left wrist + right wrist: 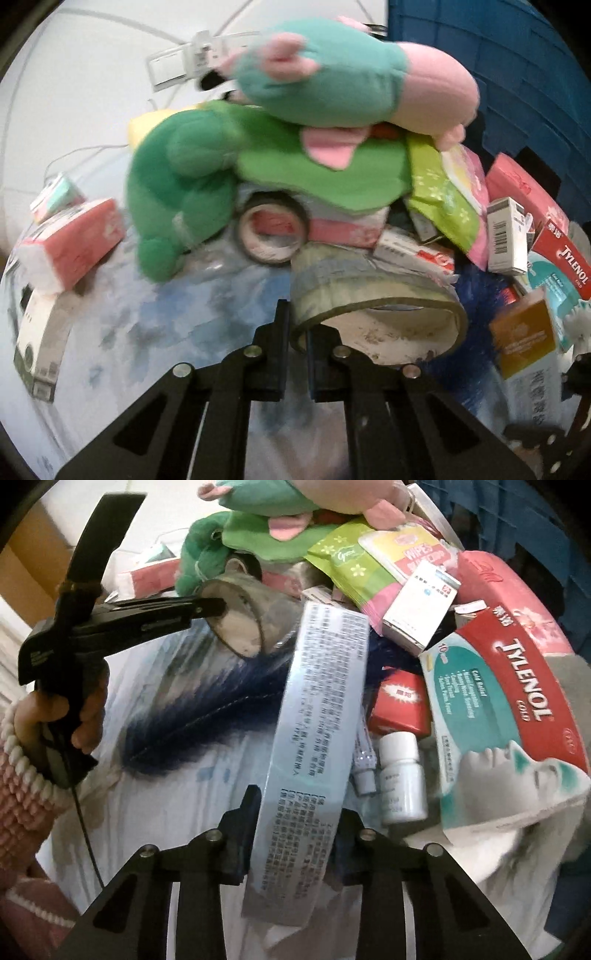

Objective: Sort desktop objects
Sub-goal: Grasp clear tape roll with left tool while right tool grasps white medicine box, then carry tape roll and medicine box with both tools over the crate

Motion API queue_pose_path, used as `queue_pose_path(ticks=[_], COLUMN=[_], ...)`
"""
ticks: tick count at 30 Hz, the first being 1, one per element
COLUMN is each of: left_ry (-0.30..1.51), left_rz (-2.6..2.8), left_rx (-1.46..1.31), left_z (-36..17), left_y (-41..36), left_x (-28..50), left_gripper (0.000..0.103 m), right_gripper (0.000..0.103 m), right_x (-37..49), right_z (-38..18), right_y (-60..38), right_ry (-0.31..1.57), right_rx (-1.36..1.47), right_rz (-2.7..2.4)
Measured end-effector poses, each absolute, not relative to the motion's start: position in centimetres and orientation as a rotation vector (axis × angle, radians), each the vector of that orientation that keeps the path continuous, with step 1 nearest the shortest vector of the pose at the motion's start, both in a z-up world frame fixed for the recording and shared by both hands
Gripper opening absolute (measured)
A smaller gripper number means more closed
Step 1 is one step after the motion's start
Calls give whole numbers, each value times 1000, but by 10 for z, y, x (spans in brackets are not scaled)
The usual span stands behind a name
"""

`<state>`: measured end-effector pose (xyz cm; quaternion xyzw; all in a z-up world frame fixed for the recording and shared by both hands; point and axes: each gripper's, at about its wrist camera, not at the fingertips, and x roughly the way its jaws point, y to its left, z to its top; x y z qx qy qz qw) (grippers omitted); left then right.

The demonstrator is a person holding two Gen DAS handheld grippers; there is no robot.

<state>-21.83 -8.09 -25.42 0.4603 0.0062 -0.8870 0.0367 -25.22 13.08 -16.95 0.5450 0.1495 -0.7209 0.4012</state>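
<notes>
Tape roll (pixel 376 295), wide and grey: lying at the near edge of the heap, its wall being pinched by the left gripper (pixel 295 328) between pressed-together fingers. Long silver box (pixel 314 746): standing on edge, being clamped at its near end by the right gripper (pixel 295 830). Behind them a green plush toy (pixel 207 192) is carrying a teal-and-pink plush toy (pixel 332 77); a Tylenol box (pixel 517 716) and white bottle (pixel 400 779) are lying just right.

Two close, downward views, shared pile (pixel 332 206)
</notes>
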Motion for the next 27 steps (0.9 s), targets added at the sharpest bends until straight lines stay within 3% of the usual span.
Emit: queue_pose_path(ticks=[12,27], left_ry=[48,57], left_rz=[-2735,-2872], left_rx=[1231,956], left_z=[-190,-53], left_y=[-120,-78], left_x=[-173,-159], left_gripper=[8,8], right_gripper=[31,31], right_x=[-235,-217], right_z=[-117,16], right_y=[159,185], right_ry=[434,454], right_rx=[1278,1062], right_rz=[-1803,-1823])
